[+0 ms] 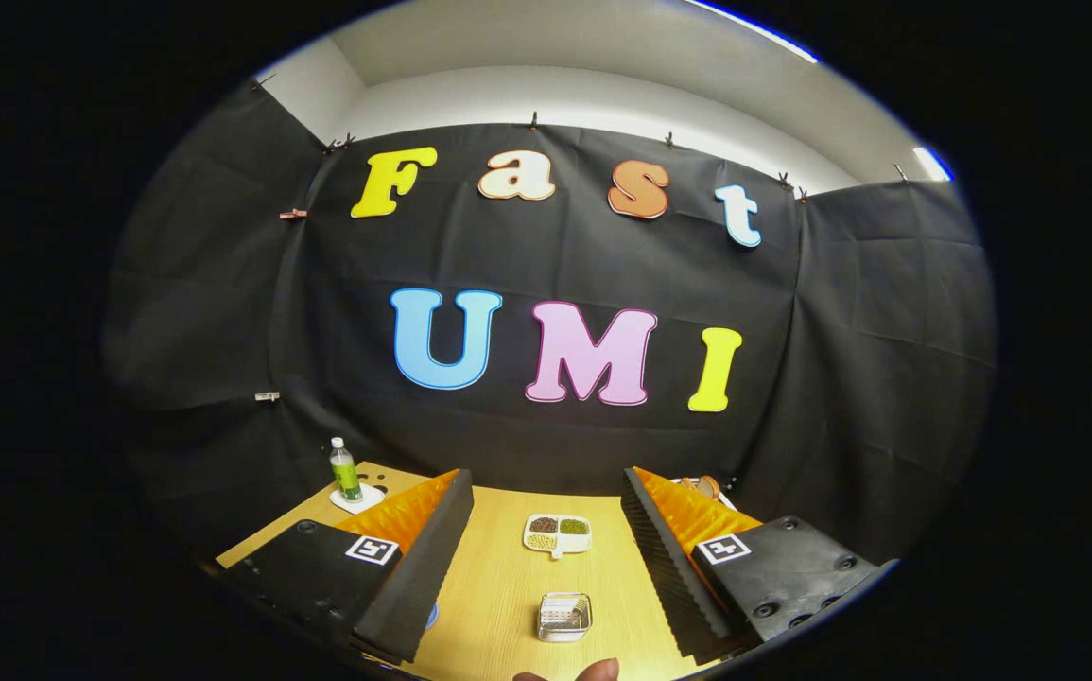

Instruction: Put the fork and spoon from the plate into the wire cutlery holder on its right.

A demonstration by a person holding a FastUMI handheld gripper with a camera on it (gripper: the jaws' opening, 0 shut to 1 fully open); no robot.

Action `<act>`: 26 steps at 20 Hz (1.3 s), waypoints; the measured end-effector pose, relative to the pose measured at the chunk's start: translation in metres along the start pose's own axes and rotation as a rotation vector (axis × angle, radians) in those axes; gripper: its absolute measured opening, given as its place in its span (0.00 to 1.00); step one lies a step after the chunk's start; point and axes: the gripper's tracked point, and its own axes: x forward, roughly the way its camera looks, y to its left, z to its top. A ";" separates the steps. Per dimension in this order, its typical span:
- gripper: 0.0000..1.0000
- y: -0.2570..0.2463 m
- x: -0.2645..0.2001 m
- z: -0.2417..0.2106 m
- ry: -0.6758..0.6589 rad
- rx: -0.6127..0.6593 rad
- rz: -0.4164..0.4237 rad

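Observation:
My gripper (pixel 546 482) is held high above a wooden table (pixel 498 586), open, with its two black-and-orange fingers wide apart and nothing between them. Down on the table between the fingers stands the square wire cutlery holder (pixel 564 617), seen from above. A small sliver of something blue (pixel 431 617) peeks out from under the left finger (pixel 413 558), which hides the rest of it. I cannot tell what it is.
A white divided dish (pixel 557 533) with dark and green seeds lies beyond the holder. A green bottle (pixel 345 471) stands on a white coaster at the table's far left corner. A brown object (pixel 702 486) sits behind the right finger. A person's fingertip (pixel 593 671) shows at the near edge.

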 end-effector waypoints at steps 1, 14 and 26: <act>0.98 0.005 0.000 -0.002 0.007 0.000 0.018; 0.99 0.103 0.013 -0.109 0.428 0.114 0.286; 1.00 0.184 0.038 -0.257 0.828 0.013 0.410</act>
